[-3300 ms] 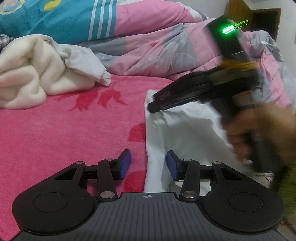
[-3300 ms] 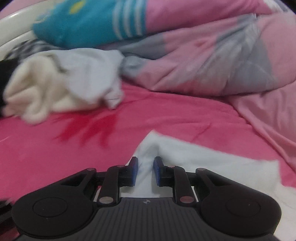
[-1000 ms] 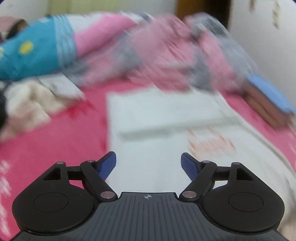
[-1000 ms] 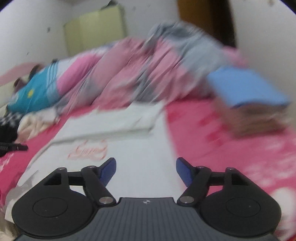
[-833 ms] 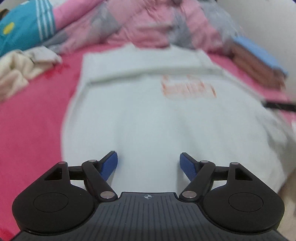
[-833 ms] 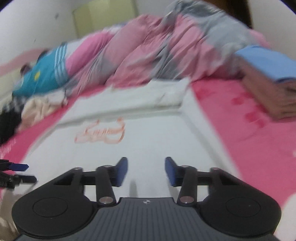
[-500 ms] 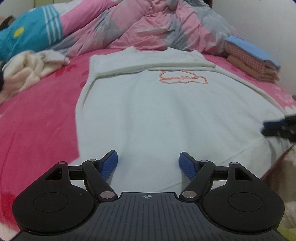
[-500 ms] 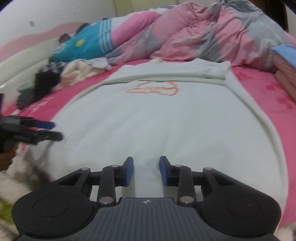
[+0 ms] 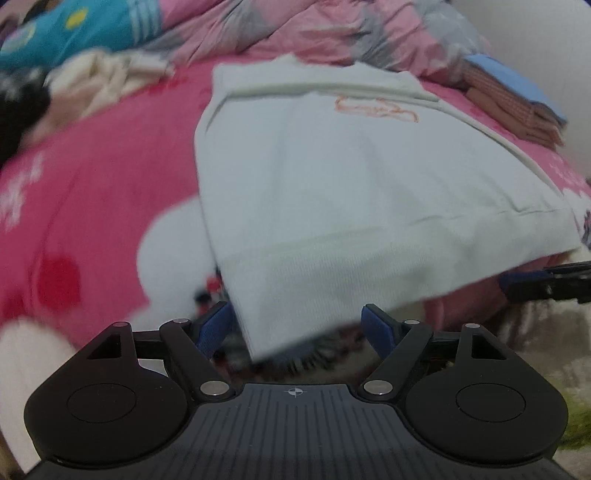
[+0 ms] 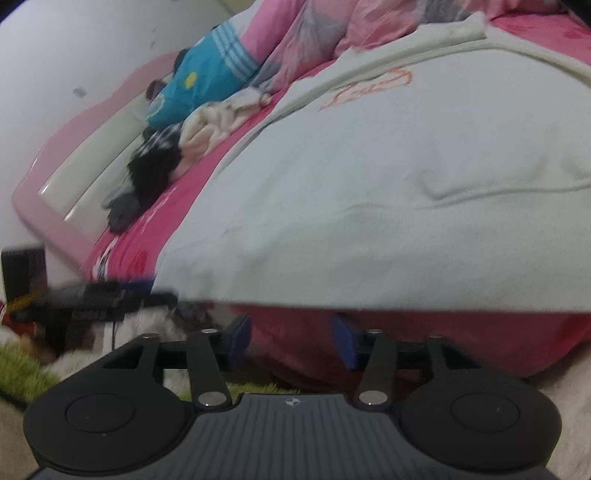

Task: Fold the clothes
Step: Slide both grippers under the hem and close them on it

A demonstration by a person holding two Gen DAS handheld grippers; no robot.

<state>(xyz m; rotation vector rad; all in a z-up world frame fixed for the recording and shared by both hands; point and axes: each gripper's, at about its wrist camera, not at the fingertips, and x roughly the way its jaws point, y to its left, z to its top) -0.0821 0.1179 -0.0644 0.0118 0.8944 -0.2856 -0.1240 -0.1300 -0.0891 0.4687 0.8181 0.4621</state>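
A rumpled pink-and-grey quilt [image 9: 332, 33] lay heaped at the far end of a bed covered with a pink sheet [image 9: 110, 177], beside a pink headboard [image 10: 74, 147].

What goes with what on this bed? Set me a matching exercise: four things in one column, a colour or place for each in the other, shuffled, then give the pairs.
Things
1. white sweatshirt
2. bed sheet
3. folded clothes stack
4. cream fleece garment

Descriptions
A. hot pink, under everything
B. far right in the left wrist view, blue piece on top
C. spread flat, orange outline print, hem hanging over the bed's near edge
D. crumpled at far left, beside a black garment

Pairs: 1-C, 2-A, 3-B, 4-D
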